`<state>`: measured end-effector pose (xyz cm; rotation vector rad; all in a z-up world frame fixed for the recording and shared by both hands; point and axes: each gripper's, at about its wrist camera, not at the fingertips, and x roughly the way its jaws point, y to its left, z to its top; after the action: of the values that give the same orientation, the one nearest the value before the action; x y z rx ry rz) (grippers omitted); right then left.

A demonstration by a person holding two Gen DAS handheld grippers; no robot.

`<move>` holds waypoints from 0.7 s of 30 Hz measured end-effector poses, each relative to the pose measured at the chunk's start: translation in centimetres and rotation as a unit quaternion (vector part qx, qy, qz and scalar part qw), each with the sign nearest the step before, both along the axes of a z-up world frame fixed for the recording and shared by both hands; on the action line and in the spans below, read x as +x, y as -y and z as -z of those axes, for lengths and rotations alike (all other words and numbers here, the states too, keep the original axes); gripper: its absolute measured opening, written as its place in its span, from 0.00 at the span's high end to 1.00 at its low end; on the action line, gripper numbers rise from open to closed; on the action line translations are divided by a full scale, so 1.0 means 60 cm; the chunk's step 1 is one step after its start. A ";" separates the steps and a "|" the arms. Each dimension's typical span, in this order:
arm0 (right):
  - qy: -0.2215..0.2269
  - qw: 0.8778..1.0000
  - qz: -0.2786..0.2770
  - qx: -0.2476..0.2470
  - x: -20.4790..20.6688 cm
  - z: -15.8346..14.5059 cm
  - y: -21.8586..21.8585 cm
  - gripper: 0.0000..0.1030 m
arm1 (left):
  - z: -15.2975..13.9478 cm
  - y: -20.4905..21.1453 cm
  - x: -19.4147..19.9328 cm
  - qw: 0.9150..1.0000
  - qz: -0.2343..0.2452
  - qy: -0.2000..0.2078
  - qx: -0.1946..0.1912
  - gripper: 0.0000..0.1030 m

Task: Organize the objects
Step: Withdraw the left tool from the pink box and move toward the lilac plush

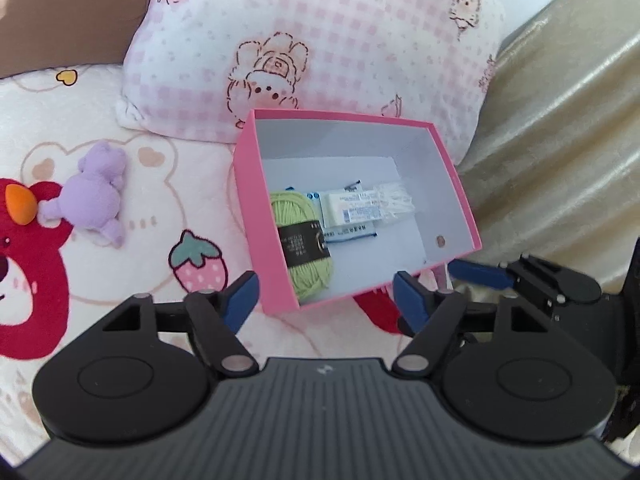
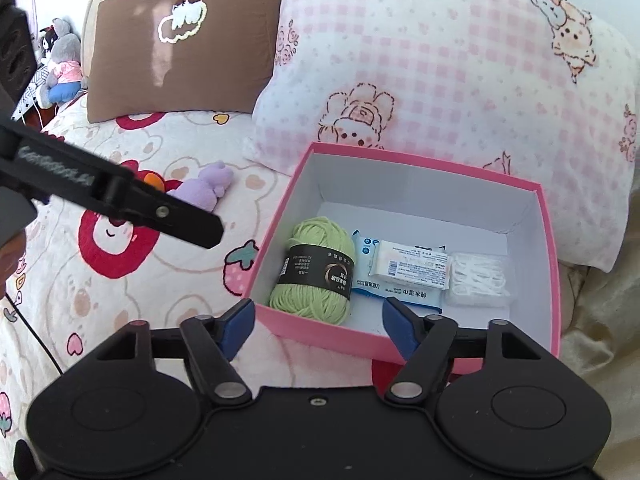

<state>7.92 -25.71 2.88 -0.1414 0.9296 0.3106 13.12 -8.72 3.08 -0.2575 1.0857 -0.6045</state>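
With green yarn ball (image 2: 313,265), wipes packet (image 2: 400,270) and plastic case (image 2: 479,280) gathered in the pink cardboard box (image 2: 276,216), both the left gripper (image 1: 326,300) and the right gripper (image 2: 318,326) are held released, empty.

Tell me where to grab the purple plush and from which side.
Grip the purple plush across its round body, coming from above. It lies flat on the blanket with thin limbs splayed, so the soft body is likely the surest hold.

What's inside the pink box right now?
The pink box holds a green yarn ball, a white wipes pack lying on a blue-and-white pack, and a clear packet of white picks. What's beneath the packs is covered.
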 end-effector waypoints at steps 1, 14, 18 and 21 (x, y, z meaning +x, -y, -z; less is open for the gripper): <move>0.000 1.000 0.000 0.000 -0.004 -0.003 -0.001 0.20 | -0.005 -0.002 -0.008 1.000 0.006 0.004 0.003 0.28; -0.024 1.000 0.008 -0.004 -0.036 -0.008 -0.013 0.10 | -0.038 -0.085 -0.101 0.999 -0.028 0.024 -0.012 0.26; -0.026 1.000 0.007 -0.005 -0.044 -0.016 -0.020 0.10 | -0.040 -0.095 -0.120 0.999 -0.031 0.023 -0.006 0.23; -0.026 1.000 0.009 -0.007 -0.051 -0.023 -0.023 0.10 | -0.042 -0.101 -0.132 0.999 -0.031 0.023 -0.003 0.20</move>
<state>4.86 -24.32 4.27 -0.1378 0.9849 0.2927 5.17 -2.64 5.62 -0.2794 1.0276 -0.5555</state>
